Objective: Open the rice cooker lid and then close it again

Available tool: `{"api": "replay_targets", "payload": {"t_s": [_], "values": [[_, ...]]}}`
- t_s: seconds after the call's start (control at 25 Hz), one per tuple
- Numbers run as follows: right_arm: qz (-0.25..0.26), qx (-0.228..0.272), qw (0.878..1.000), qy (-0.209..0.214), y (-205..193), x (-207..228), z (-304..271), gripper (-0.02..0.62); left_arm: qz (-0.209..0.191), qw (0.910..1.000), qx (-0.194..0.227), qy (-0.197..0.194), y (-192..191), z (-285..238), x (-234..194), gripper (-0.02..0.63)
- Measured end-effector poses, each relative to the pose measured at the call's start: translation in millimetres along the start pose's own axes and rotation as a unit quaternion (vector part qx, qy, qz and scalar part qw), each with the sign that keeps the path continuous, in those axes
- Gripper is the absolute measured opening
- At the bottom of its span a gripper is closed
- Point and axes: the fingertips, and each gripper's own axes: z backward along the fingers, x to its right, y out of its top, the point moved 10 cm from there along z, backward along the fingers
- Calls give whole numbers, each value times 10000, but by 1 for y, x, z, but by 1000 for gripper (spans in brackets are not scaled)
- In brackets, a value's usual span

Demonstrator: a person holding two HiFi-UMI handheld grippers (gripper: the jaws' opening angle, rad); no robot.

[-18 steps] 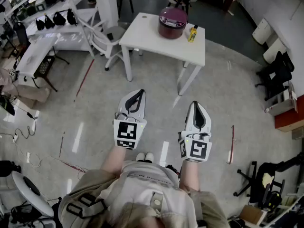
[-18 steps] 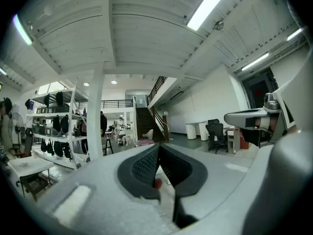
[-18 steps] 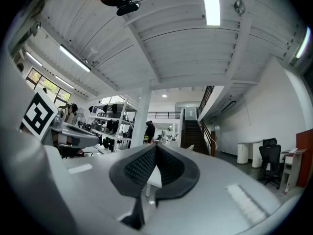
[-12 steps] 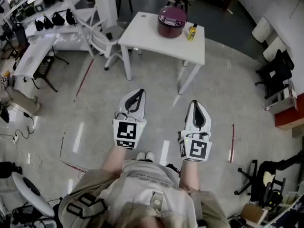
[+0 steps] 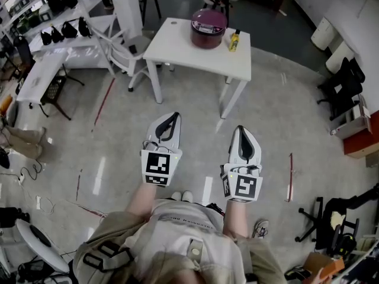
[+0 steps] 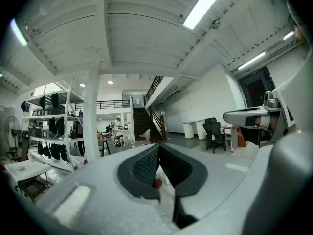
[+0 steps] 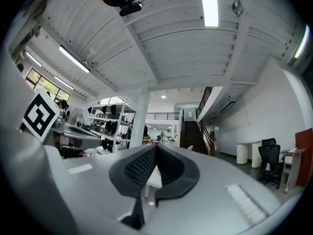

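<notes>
Rice cooker (image 5: 208, 28): maroon, lid down, standing on the white table (image 5: 177, 47) at top centre of the head view, well apart from both grippers. Yellow bottle (image 5: 234, 41) just right of it on the same table; its print too small to read. No brand legible on the cooker.

Left gripper (image 5: 172, 117), lower centre-left: jaws pressed together on nothing, confirmed in the left gripper view (image 6: 157, 151). Marker cube (image 5: 158, 166) at its rear with a black-and-white square code, no lettering.

Right gripper (image 5: 243, 130), lower centre-right: jaws likewise closed and empty, seen again in the right gripper view (image 7: 155, 150). Second marker cube (image 5: 247, 187) behind it, also a square code.

Compared with 0.7 s ago: table and cooker shifted slightly left in frame; grippers in nearly the same spots; a shoe (image 5: 259, 228) newly visible below the right gripper.
</notes>
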Motion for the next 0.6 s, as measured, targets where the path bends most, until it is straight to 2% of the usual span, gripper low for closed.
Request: {"api": "replay_targets", "payload": {"t_s": [0.12,0.36,0.4,0.44,0.48,0.6], "values": [[-82,8,9999,69,-1,8,0,0,-11,10000,-27,22,1,-3,5,9],[-739,159,9968,268,-15,26,0,5,112,9995,-58,303,-6,-5,9,10],[-786,145,9963,328,-16,28,0,46,148,9993,-67,344,-6,-5,9,24],[-839,129,9957,384,-17,30,0,137,174,9992,-86,363,-7,-4,10,82],[-888,116,9951,418,-17,31,0,182,195,9991,-107,365,-6,-4,11,122],[-952,82,9944,443,-19,34,0,248,251,9990,-145,335,-6,-1,12,185]]}}
